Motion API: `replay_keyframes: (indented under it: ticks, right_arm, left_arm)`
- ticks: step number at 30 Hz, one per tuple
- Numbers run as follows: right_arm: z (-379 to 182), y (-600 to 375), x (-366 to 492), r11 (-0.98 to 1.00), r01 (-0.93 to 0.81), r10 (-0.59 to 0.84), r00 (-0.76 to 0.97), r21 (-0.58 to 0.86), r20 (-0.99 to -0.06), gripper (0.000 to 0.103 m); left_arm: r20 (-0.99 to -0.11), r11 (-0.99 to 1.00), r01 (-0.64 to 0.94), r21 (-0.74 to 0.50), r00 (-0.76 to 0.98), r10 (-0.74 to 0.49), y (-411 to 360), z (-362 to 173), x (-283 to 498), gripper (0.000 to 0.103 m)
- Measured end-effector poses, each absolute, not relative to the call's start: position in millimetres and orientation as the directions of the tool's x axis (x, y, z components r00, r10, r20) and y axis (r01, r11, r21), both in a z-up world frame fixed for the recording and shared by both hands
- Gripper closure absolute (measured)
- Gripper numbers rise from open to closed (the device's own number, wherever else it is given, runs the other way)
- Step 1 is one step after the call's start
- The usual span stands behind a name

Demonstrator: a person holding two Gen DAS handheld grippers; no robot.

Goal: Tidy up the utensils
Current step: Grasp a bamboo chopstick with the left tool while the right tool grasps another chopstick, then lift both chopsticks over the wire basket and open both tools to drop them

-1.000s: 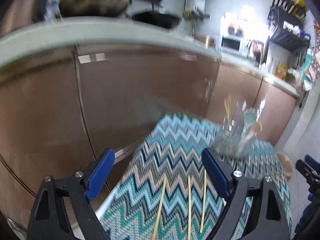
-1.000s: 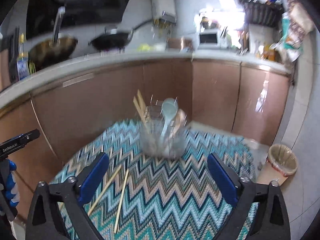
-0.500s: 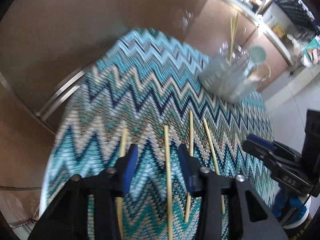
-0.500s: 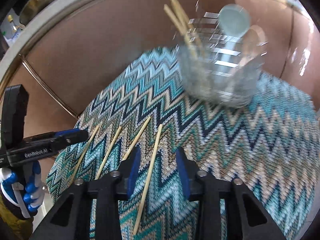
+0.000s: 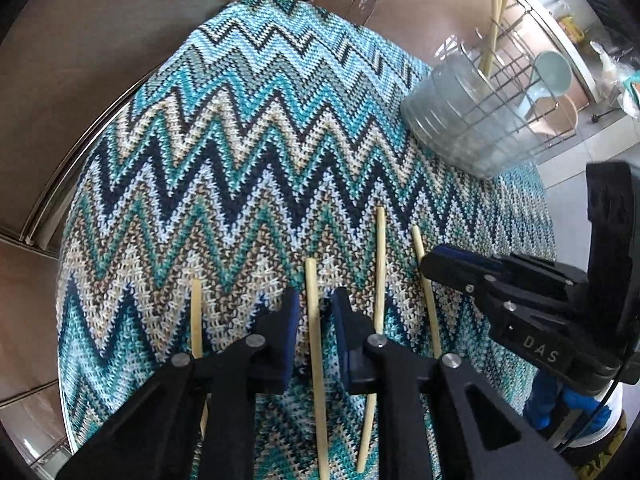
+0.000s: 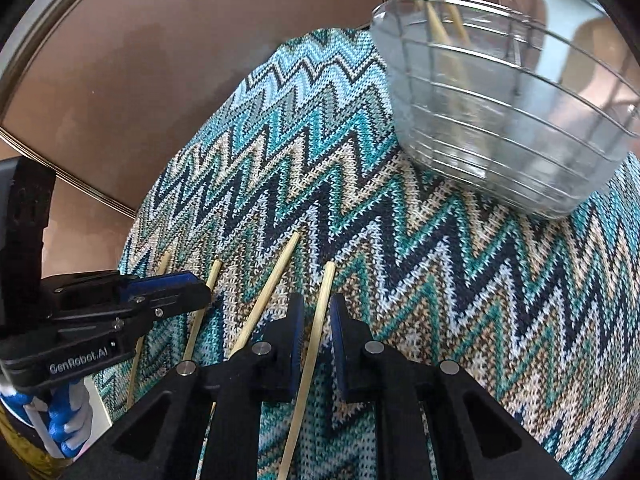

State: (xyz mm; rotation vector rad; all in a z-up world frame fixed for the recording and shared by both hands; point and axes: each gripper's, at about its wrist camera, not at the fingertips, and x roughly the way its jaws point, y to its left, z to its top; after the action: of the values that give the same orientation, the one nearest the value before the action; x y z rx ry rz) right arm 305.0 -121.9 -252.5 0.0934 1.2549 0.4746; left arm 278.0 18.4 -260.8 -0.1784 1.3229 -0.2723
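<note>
Several wooden chopsticks lie side by side on a zigzag-patterned cloth (image 5: 248, 148). My left gripper (image 5: 316, 312) is low over the cloth, its jaws narrowed around one chopstick (image 5: 314, 320) with a small gap on each side. My right gripper (image 6: 314, 316) straddles the rightmost chopstick (image 6: 318, 320) the same way. A wire utensil holder (image 5: 476, 120) with chopsticks, a pale spoon and a wooden spoon stands at the far right; it also shows in the right wrist view (image 6: 504, 120).
Brown cabinet fronts (image 5: 120, 32) stand behind the small cloth-covered table. The right gripper's body (image 5: 532, 320) shows at the right of the left wrist view. The left gripper's body (image 6: 92, 320) shows at the left of the right wrist view.
Both grippers have dropped from high above the table to the cloth and narrowed their jaws, each now straddling a chopstick.
</note>
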Motion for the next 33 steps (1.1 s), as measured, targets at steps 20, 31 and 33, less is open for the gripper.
replay_keyframes:
  ticks: [20, 31, 33]
  right_arm:
    - [-227.3, -130.5, 282.5, 0.898, -0.308, 0.406, 0.301, 0.315, -0.863, 0.097]
    - [-138.9, -160.3, 189.6, 0.903, -0.345, 0.418, 0.559, 0.257, -0.716, 0.097]
    - [-128.4, -162.3, 175.7, 0.907, -0.338, 0.411, 0.592, 0.25, -0.693, 0.097]
  left_arm:
    - [-0.894, 0.959, 0.104, -0.264, 0.347, -0.283, 26.9, -236.5, 246.0, 0.098]
    - [-0.746, 0.953, 0.178, -0.244, 0.594, -0.302, 32.7, -146.1, 170.6, 0.098]
    - [-0.71, 0.954, 0.185, -0.235, 0.638, -0.299, 34.0, -129.8, 153.8, 0.098]
